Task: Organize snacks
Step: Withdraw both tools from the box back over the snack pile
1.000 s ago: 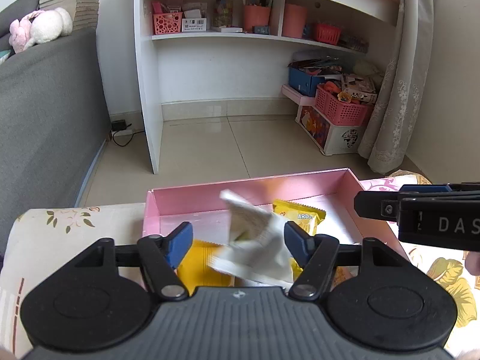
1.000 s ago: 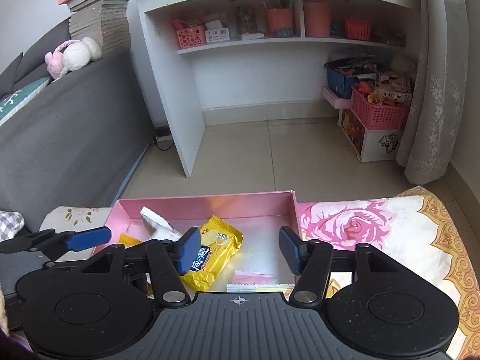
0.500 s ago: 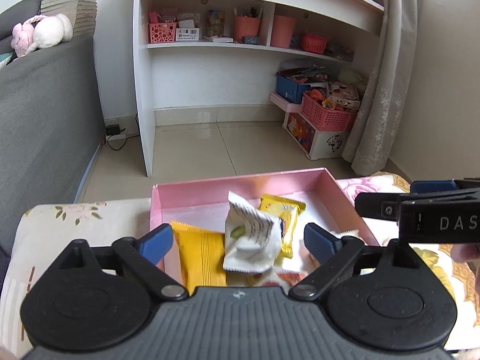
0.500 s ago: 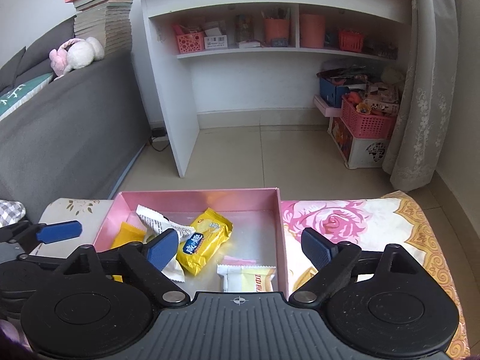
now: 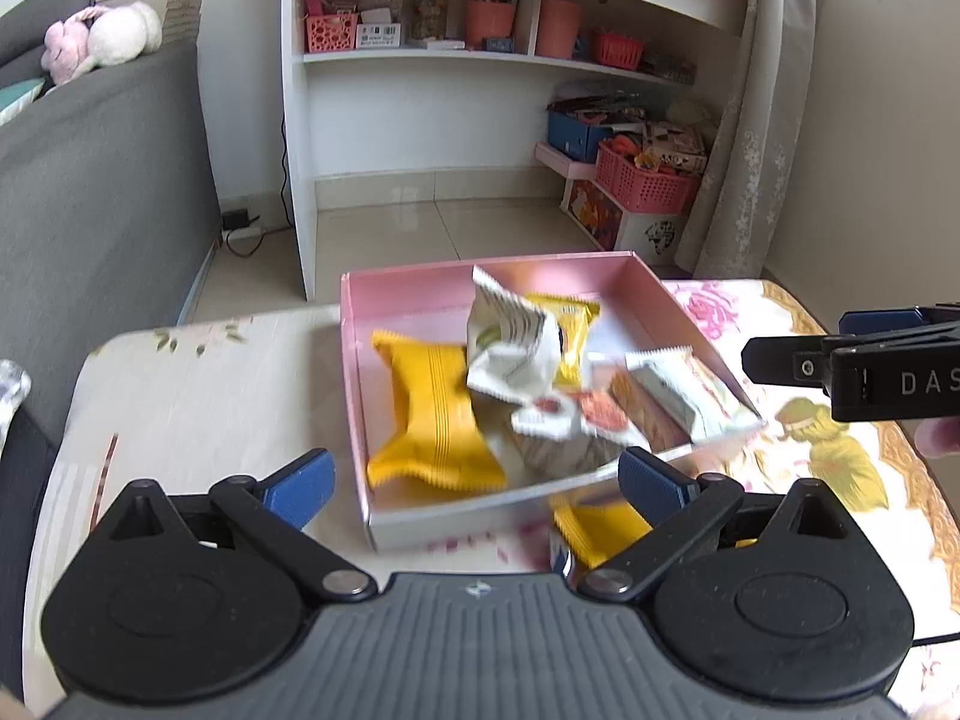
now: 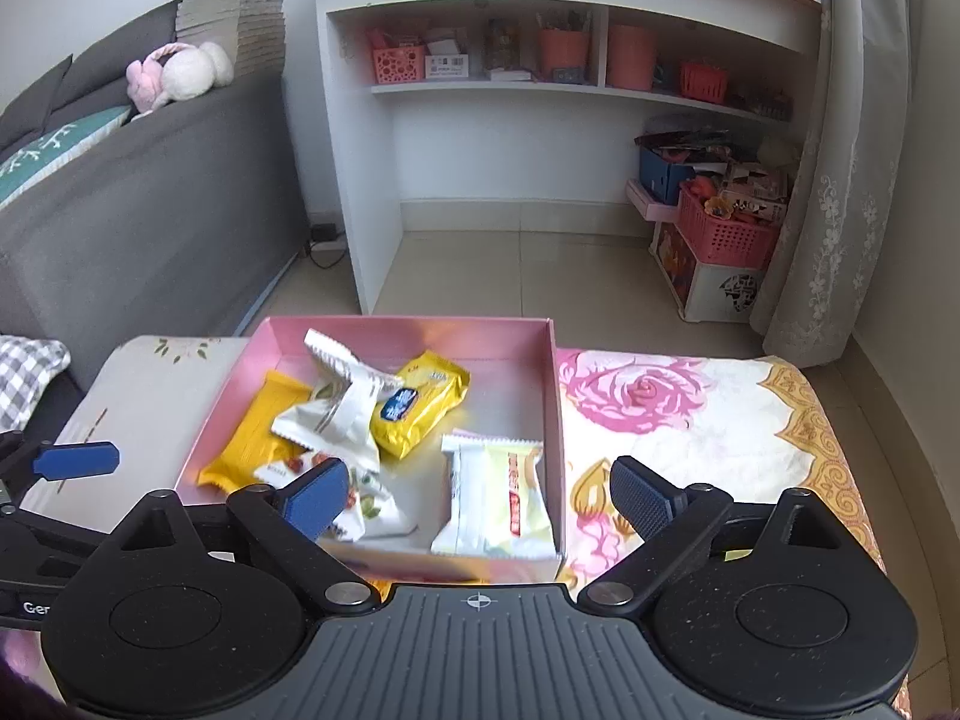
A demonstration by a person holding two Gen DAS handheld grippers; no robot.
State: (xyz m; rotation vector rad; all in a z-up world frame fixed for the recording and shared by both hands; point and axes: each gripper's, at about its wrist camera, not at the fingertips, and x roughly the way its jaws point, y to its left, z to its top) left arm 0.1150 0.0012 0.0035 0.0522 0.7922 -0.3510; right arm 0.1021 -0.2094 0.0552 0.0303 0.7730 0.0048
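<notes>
The work surface was a low table under a floral cloth (image 6: 690,420), set before a grey sofa (image 6: 150,192) and a white shelving unit (image 6: 540,120) on a tiled floor. On the cloth stood an open pink rectangular cardboard box (image 6: 555,372) holding the snacks: an orange-yellow ridged packet (image 5: 435,414), a crumpled white wrapper (image 5: 510,348), a yellow packet with a blue label (image 6: 417,405) and a white-and-cream packet (image 6: 501,492) at the box's near right corner.

I held both tools angled downward toward the box. The left gripper (image 5: 474,480) had its jaws spread wide, having just been opening, with nothing pressed between the blue pads. The right gripper (image 6: 480,495) stood likewise wide, also just opened, gripping nothing.

In the left view another yellow packet (image 5: 600,531) lay outside the box, partly hidden behind the right finger; its label could not be read. That view was motion-blurred around the box's near wall.

Compared with a second ago, the white wrapper had left the left jaws and lay in the box, and both tools had drawn back from it.
</notes>
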